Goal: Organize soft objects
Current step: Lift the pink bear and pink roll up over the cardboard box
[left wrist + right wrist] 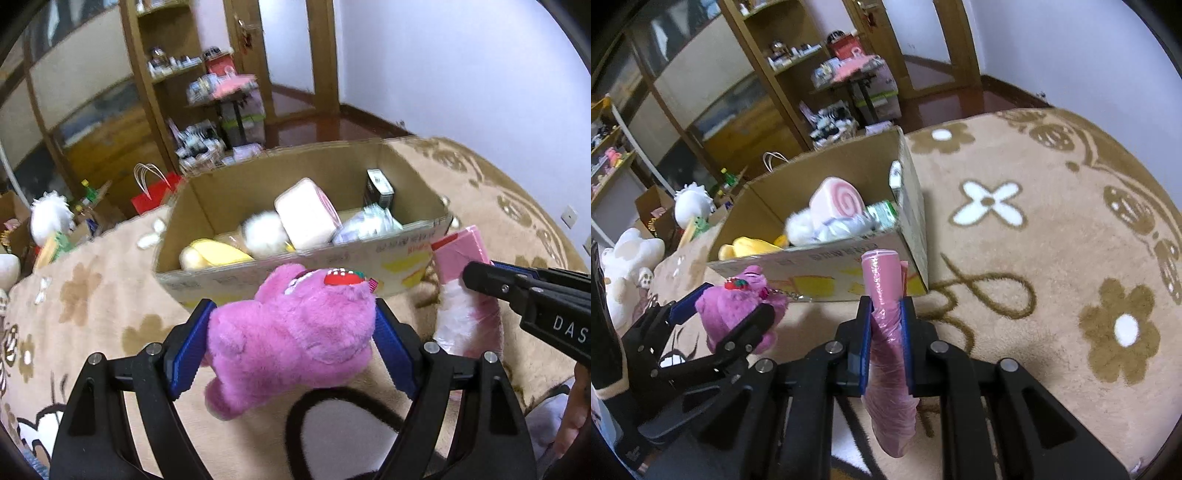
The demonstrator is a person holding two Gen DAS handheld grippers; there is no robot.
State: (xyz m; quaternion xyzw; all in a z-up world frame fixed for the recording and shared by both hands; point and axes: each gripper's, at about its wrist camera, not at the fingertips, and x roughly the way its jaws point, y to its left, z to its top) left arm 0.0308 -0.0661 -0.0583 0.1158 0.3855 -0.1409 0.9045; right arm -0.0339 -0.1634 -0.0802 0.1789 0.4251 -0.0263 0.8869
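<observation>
My left gripper (293, 314) is shut on a pink plush bear (291, 332) with a red strawberry on its head, held above the rug just in front of the cardboard box (369, 254). It also shows in the right wrist view (738, 310). My right gripper (885, 306) is shut on a pink plastic-wrapped pack (886, 295), held upright before the box's near right corner (916, 258); the pack also shows in the left wrist view (461, 258). The box holds a pink swirl cushion (834, 203), a white plush (264, 232), a yellow plush (210, 254) and wrapped packs.
A beige flower-patterned rug (1034, 258) covers the floor. White plush toys (628, 258) and small boxes lie at the left. A red bag (155, 192) and wooden shelves (177, 74) with clutter stand behind the box. A white wall is at the right.
</observation>
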